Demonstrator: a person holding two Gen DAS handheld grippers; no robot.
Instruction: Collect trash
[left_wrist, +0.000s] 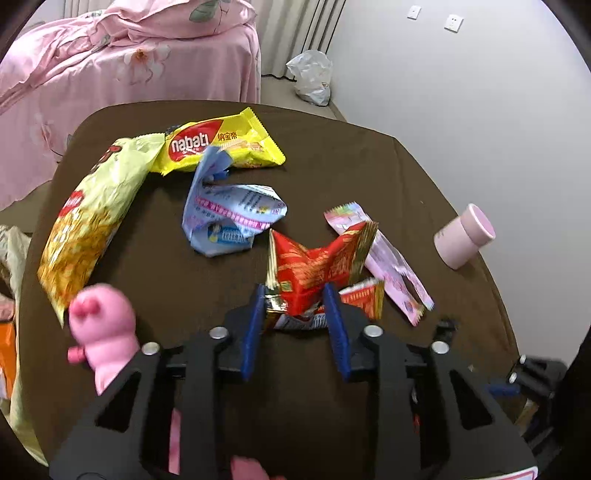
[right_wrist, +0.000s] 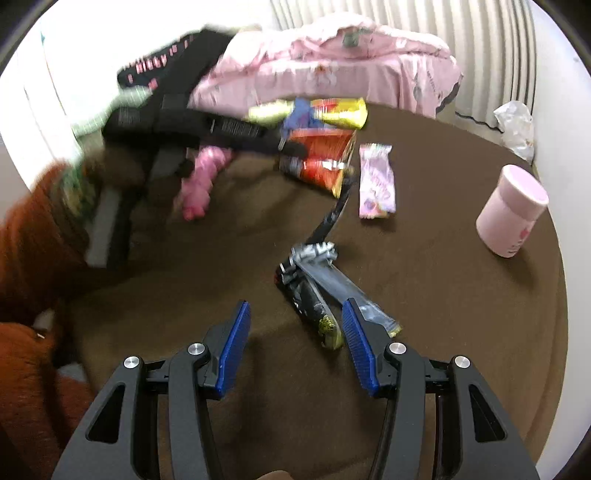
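A: Left gripper, quick. Jaws?

B: Pinched in on the red wrapper; both blue pads seem to touch its crumpled lower end, at 6 o'clock on the brown table. Call it clamped.

A: Right gripper?

B: Jaws wide apart, nothing between them. The black wrapper lies just off its 1 o'clock, partly behind the right pad, flat on the table.

A: Rest of the trash?

B: In the left wrist view: blue-white wrapper at centre, yellow Nabati pack at 12, big chip bag at 9 to 10, pink wrapper at 3, touching the red one.

A: Risks?

B: The grip is on a thin foil edge, so it could slip or tear on lift. The pink wrapper tucked under the red may drag along. The pink toy beside the left jaw could be knocked.

A: Containers?

B: Pink cup at 2 o'clock in the right wrist view, on its side in the other; inside looks empty. No bin in view, so the drop spot is unknown. White plastic bag on the floor by the wall; contents not visible.
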